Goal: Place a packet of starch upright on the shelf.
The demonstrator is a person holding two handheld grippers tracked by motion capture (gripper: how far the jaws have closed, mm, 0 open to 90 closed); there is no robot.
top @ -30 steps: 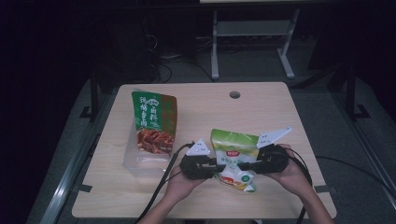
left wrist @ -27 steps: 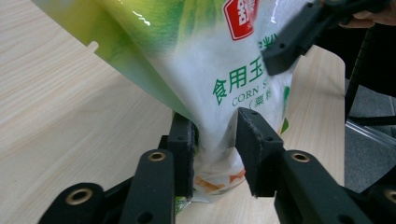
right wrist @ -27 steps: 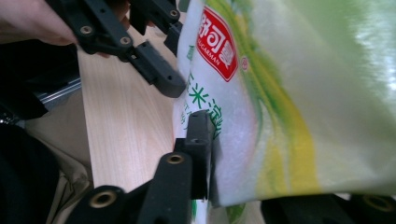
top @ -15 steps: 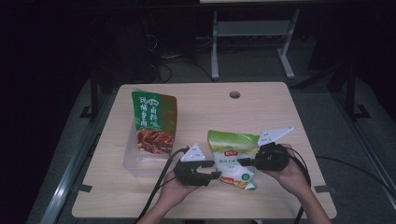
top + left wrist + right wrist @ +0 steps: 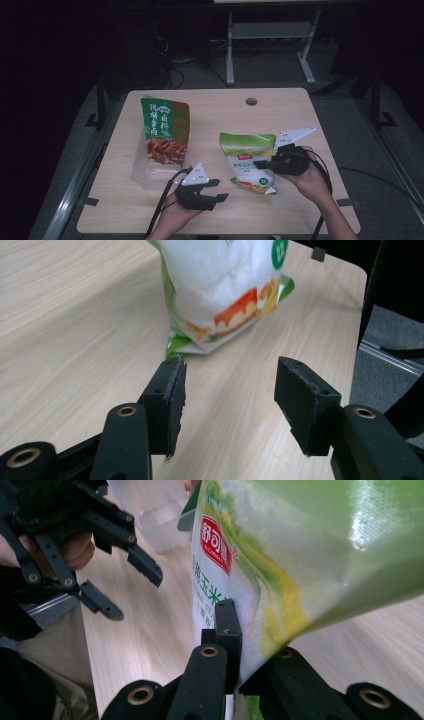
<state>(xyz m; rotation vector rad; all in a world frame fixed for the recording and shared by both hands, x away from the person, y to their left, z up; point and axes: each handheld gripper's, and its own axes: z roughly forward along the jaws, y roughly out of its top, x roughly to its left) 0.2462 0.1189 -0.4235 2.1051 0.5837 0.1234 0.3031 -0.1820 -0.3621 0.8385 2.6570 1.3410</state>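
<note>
Wooden table [image 5: 300, 210]: right claw [image 5: 261, 163] clamps the green-white bag [image 5: 247, 160]; left claw [image 5: 217, 190], just opening, empty, beside it.

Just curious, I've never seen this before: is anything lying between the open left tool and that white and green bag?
Nothing visible does. Bare table lies between the left tool and the bag, whose side the right tool pinches.

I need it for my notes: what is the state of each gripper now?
Left gripper: open, holding nothing; jaws have just been opening.
Right gripper: shut on the white bag.
</note>
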